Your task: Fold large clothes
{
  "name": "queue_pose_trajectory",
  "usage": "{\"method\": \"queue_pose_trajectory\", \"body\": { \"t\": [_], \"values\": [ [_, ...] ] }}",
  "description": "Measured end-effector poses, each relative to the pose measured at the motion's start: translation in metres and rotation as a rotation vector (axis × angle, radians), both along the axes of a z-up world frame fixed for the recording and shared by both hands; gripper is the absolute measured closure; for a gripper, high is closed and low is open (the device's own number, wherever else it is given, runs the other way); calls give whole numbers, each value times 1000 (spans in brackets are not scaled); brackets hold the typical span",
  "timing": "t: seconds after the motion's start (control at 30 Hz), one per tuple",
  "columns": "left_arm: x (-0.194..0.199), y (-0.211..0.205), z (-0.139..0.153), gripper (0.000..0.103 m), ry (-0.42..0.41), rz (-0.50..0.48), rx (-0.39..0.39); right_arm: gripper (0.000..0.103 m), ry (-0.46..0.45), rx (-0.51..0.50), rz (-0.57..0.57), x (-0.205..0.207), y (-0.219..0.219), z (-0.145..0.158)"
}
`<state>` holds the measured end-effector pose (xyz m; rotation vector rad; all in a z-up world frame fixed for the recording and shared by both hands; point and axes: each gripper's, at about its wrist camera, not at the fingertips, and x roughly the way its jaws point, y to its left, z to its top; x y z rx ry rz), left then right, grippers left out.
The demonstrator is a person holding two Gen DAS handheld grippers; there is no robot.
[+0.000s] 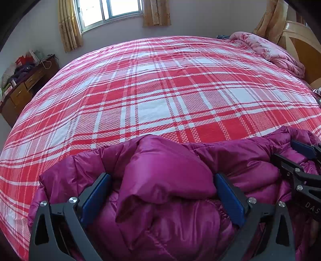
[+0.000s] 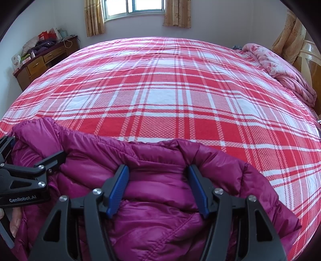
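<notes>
A magenta puffer jacket (image 1: 170,180) lies bunched at the near edge of the bed; it also shows in the right wrist view (image 2: 160,200). My left gripper (image 1: 162,186) is open, its blue-padded fingers (image 1: 94,196) wide apart on either side of a raised fold of the jacket. My right gripper (image 2: 157,180) is open too, its fingers (image 2: 197,190) astride a padded ridge of the jacket. The right gripper (image 1: 301,158) shows at the right edge of the left wrist view, and the left gripper (image 2: 30,160) at the left edge of the right wrist view.
The bed (image 1: 160,90) carries a red and white plaid cover (image 2: 170,90). A folded pink quilt (image 1: 276,52) lies at the far right by the wooden headboard (image 1: 301,46). A cluttered wooden dresser (image 2: 40,58) stands at the far left under a curtained window (image 2: 136,8).
</notes>
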<state>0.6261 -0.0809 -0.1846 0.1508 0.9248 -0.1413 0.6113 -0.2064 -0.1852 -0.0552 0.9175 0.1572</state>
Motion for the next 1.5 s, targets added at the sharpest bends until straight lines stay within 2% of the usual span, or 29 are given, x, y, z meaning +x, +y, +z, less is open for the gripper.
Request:
{"method": "queue_pose_trajectory", "body": {
  "t": [0.17, 0.23, 0.3, 0.33, 0.43, 0.5, 0.6, 0.7, 0.87, 1.03, 1.1, 1.2, 1.4, 1.43, 1.5],
  "values": [
    [2, -1, 1, 1, 5, 0, 8, 37, 0, -9, 1, 2, 0, 2],
    [3, 4, 7, 1, 21, 12, -3, 36, -9, 4, 18, -1, -3, 11],
    [-7, 10, 22, 1, 3, 37, -3, 35, -26, 33, -17, -14, -14, 30],
    [-20, 17, 37, 1, -18, 33, -30, 34, -41, 76, -29, -26, -22, 41],
    [-68, 37, 76, 1, -101, -6, -65, 20, -59, 148, -37, -69, -43, 64],
    [-113, 59, 97, 1, -144, -21, -74, 20, -45, 175, -44, -105, -63, 69],
    [-183, 91, 108, 1, -163, -37, -77, 19, 11, 201, -36, -165, -101, 63],
    [-251, 119, 101, 1, -151, -49, -75, 19, 41, 206, -35, -220, -132, 54],
    [-344, 157, 68, 1, -123, 14, -36, 19, 84, 239, -81, -300, -168, 39],
    [-406, 181, 46, 1, -68, 40, -100, 19, 106, 267, -134, -374, -186, 24],
    [-423, 184, 38, 1, -49, 19, -130, 19, 124, 281, -143, -396, -184, 18],
    [-441, 183, 25, 1, -28, 15, -112, 19, 153, 297, -143, -420, -179, 6],
    [-459, 189, 7, 1, 23, -1, -209, 22, 183, 322, -146, -442, -164, -12],
    [-461, 188, 5, 1, 19, -4, -205, 24, 180, 314, -144, -443, -161, -13],
    [-466, 186, 4, 2, 6, -17, -191, 44, 182, 324, -123, -442, -156, -13]
  ]
}}
